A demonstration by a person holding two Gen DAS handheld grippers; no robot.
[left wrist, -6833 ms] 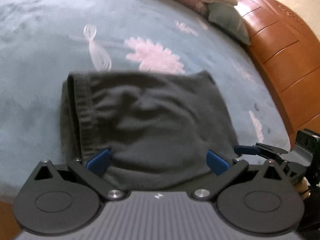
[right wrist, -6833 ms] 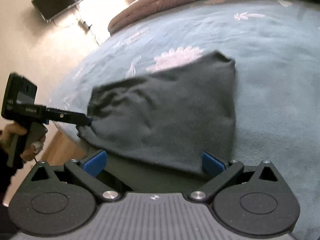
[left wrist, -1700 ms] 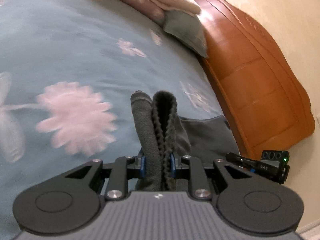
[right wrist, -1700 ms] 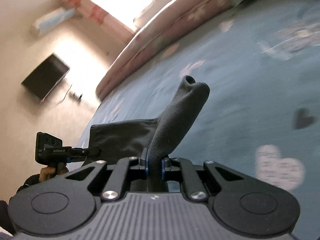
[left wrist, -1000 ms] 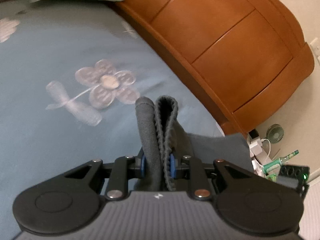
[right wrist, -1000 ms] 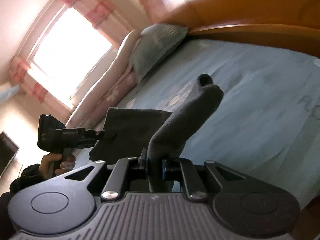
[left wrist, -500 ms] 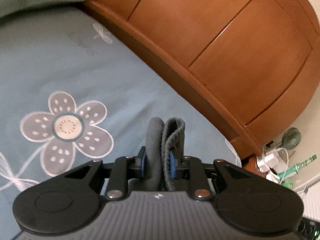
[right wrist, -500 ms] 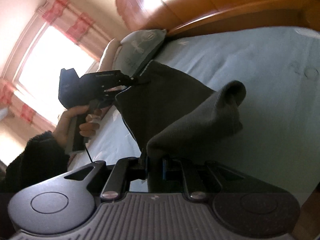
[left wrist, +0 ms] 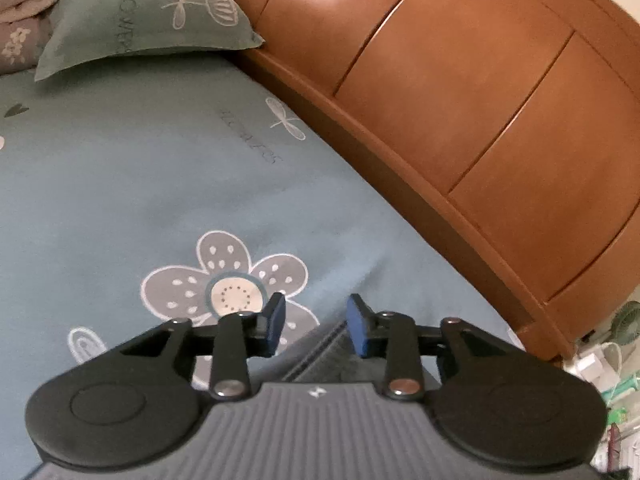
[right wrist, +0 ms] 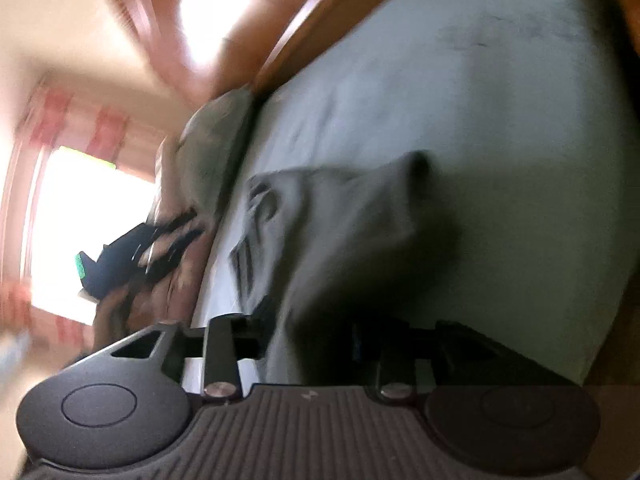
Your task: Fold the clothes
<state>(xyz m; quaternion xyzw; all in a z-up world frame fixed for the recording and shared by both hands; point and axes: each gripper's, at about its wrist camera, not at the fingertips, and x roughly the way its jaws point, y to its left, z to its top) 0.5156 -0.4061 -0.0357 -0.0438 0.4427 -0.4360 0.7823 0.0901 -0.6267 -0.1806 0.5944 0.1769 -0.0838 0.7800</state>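
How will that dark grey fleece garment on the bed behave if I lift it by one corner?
The dark grey fleece garment will probably droop rather than hold its fold, since it already slumps in soft humps on the blue floral bedsheet. It looks thick and fuzzy, so the open left claw should grip it without slipping. Likely light.

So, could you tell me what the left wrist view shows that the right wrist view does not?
Only the left wrist view shows the flower print on the sheet, the lettered green pillow in sharp focus and a small fan. Only the right wrist view, which is blurred, shows the bright window, the left gripper from outside and most of the dark garment. Both show the blue sheet, the wooden headboard and open fingers.
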